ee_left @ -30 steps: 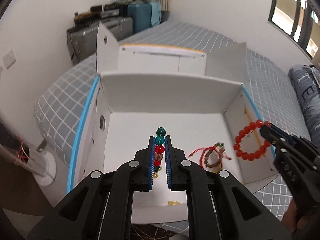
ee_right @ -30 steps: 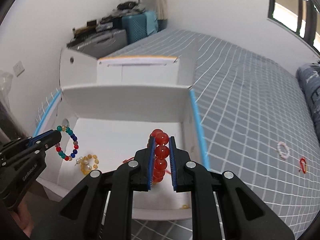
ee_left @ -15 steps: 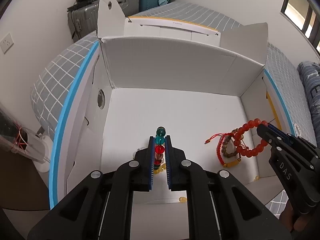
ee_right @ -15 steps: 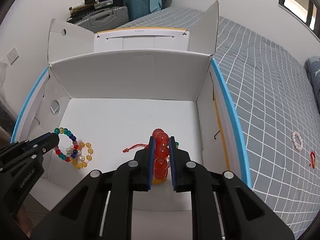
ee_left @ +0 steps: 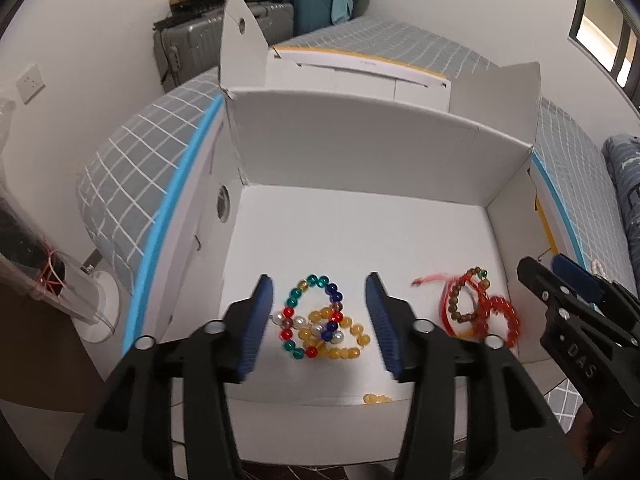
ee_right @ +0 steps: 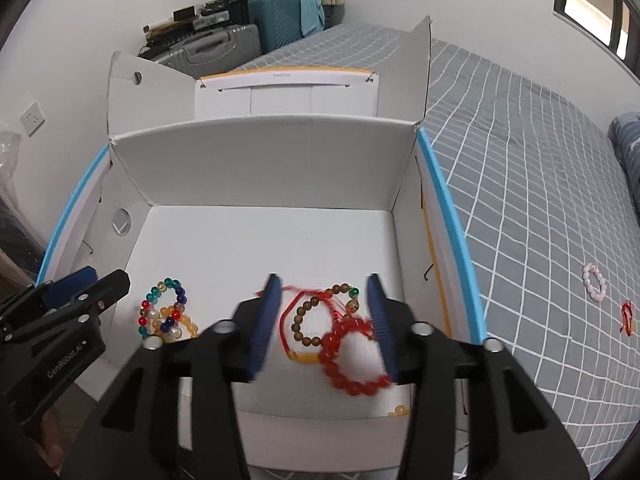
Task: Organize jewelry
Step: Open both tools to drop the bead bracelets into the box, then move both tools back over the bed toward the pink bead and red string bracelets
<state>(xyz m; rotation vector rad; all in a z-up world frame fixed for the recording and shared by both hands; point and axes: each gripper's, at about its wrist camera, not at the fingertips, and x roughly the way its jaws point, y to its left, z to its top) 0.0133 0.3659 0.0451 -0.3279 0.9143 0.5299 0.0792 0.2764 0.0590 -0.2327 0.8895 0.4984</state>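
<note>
An open white cardboard box [ee_left: 360, 152] [ee_right: 260, 160] stands on the bed. My left gripper [ee_left: 320, 308] is open and empty above the multicoloured bead bracelet [ee_left: 316, 316] [ee_right: 164, 304], which lies on yellow and pearl beads [ee_left: 344, 344] on the box floor. My right gripper [ee_right: 324, 312] is open and empty above the red bead bracelet [ee_right: 352, 364] [ee_left: 500, 312], which lies on a brown bead bracelet [ee_right: 316, 320] and a red cord bracelet [ee_right: 292, 312]. Each gripper shows at the edge of the other's view.
A pink bead ring [ee_right: 595, 282] and a small red item [ee_right: 626, 316] lie on the grey checked bedspread [ee_right: 520, 160] right of the box. A loose yellow bead piece [ee_left: 376, 399] lies at the box's near edge. Suitcases [ee_right: 224, 44] stand by the far wall.
Both grippers have opened. The multicoloured bracelet has dropped from the left one and the red bracelet from the right one onto the box floor.
</note>
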